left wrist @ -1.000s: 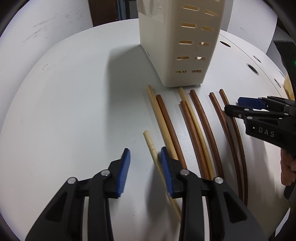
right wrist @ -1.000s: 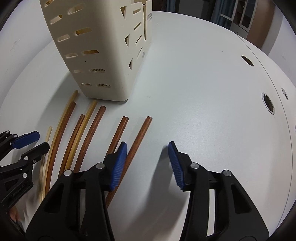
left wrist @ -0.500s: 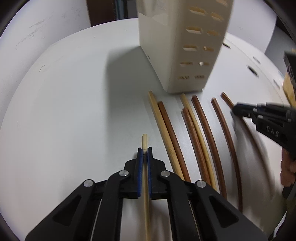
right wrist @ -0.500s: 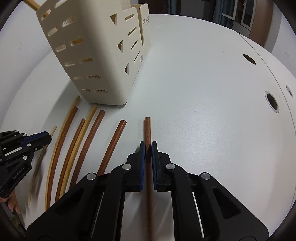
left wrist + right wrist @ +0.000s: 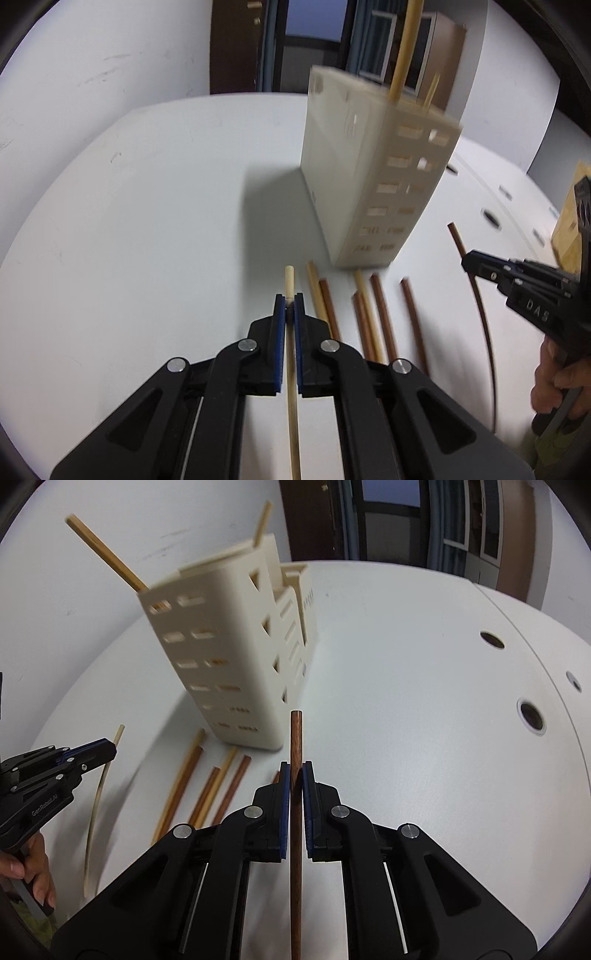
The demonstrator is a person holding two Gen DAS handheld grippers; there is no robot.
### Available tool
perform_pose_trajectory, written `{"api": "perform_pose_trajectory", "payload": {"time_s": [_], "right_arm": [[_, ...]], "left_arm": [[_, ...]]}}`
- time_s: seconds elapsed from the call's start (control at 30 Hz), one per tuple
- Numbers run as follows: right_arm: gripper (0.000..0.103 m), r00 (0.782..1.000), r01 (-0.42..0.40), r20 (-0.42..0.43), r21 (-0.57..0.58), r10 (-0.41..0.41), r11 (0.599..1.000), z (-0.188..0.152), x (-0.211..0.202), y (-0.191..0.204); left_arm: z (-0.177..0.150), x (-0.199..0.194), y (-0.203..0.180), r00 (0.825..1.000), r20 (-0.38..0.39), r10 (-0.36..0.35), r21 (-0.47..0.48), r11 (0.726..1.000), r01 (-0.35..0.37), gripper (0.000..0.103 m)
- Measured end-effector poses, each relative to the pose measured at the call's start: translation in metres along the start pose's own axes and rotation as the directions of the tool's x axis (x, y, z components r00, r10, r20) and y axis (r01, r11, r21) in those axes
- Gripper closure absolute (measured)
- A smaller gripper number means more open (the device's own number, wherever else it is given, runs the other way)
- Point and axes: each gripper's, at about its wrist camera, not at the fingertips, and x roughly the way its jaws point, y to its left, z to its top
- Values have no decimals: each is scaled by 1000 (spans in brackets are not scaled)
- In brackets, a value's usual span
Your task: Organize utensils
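Note:
My left gripper [image 5: 290, 304] is shut on a pale wooden chopstick [image 5: 289, 282], lifted off the white table [image 5: 147, 221]. In the right wrist view my right gripper [image 5: 296, 771] is shut on a dark brown chopstick [image 5: 296, 734], also raised. A cream slotted utensil holder [image 5: 373, 173] [image 5: 229, 646] stands beyond both, with pale chopsticks [image 5: 107, 559] sticking out of its top. Several pale and brown chopsticks [image 5: 369, 317] [image 5: 207, 790] lie on the table in front of the holder. The right gripper [image 5: 480, 267] shows at the right edge of the left wrist view, the left gripper [image 5: 107, 751] at the left edge of the right wrist view.
Round cable holes [image 5: 532, 716] are cut in the table at the right. A person's hand [image 5: 557, 376] grips the right tool's handle. A door and dark windows [image 5: 314, 22] stand behind the table. A wooden box [image 5: 569, 229] sits at the far right.
Both grippers went from open to shut, each on one chopstick, then rose with it off the table. The holder now shows up to its top.

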Motion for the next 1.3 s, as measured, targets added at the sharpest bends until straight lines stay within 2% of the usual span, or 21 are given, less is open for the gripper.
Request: {"api": "perform_pose_trajectory", "payload": {"time_s": [0.1,0.37,0.63,0.83,1.03,1.17,1.3], "right_arm": [[97,999,-30,44,6,30,1000,14,-8,-5],[97,991,-48,128,-16,50,999,26,-33,6],[97,974,-97,205,-34,101,995,49,-54,6],[97,958,-92,268,-56,104,994,67,-69,14],[97,929,-107,348,-76,127,991,85,-86,18],[97,908,-130,391,-76,149,989,93,-90,13],[97,906,-143,390,-92,167,986,101,-88,9]], "left_arm": [[6,-12,-1,999,46,-3,-11,1000,4,99],[25,-32,2,990,138,-8,-4,1000,8,99],[52,-65,-1,962,270,-40,5,999,40,99],[73,-90,-12,930,363,-63,35,998,53,99],[95,-103,-23,901,426,-77,65,996,55,99],[104,-115,-29,861,498,-103,84,994,70,99],[113,-123,-32,814,564,-136,92,991,102,99]]}}
